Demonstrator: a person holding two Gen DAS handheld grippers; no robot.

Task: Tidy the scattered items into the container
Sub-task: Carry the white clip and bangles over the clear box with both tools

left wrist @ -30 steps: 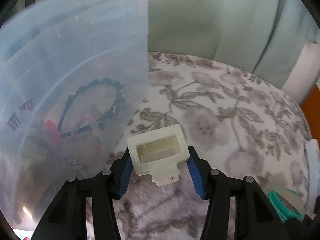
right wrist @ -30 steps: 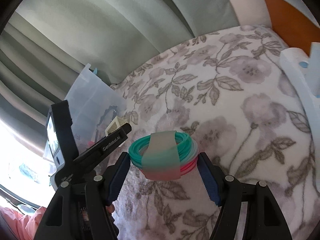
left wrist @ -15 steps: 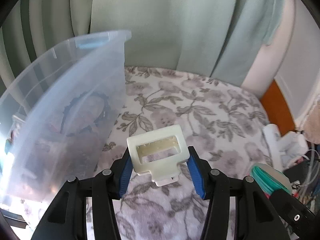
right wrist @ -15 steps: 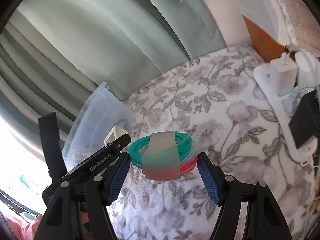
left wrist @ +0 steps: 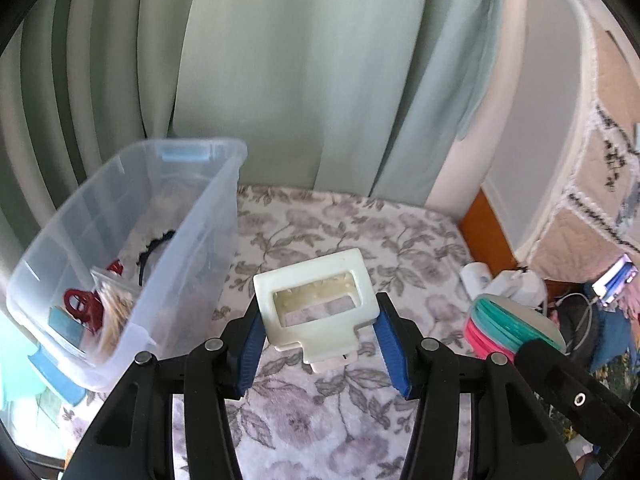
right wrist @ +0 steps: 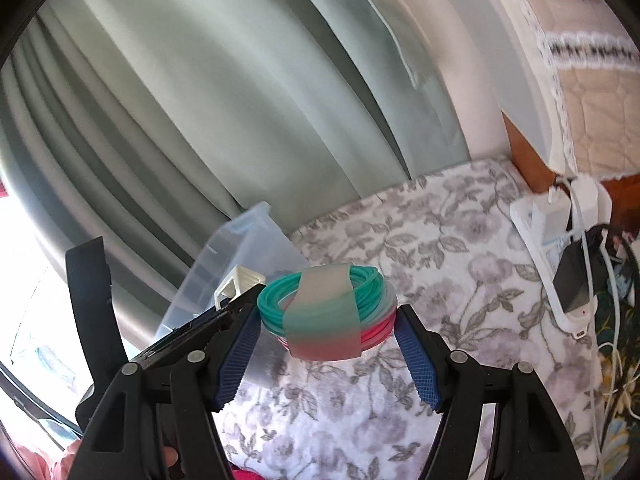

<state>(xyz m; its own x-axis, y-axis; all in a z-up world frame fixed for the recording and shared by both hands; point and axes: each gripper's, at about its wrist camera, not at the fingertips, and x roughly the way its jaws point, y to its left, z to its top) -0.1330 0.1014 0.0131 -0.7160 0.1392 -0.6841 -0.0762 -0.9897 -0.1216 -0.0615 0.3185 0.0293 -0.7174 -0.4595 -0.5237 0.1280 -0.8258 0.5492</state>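
Left wrist view: the left claw [left wrist: 318, 348] holds a cream plastic rectangular hair claw clip [left wrist: 316, 308] between its blue pads [left wrist: 250, 342], raised above the grey floral blanket [left wrist: 360, 420]. To its left stands the clear plastic storage container [left wrist: 192, 264] with pale blue latches, resting on the blanket in front of the green curtain [left wrist: 300, 80]. Inside the container lie a red hair clip [left wrist: 82, 306], a black toothed headband [left wrist: 154, 250] and a patterned packet [left wrist: 114, 312].

Right wrist view: the right claw [right wrist: 328, 354] grips a bundle of teal and pink rubber bands [right wrist: 326, 308] wrapped in a translucent sleeve, also held in the air above the blanket. The container shows just behind and left of it, near the left claw. A white power strip [right wrist: 548, 252] with plugs and cables lies along the blanket's right edge.
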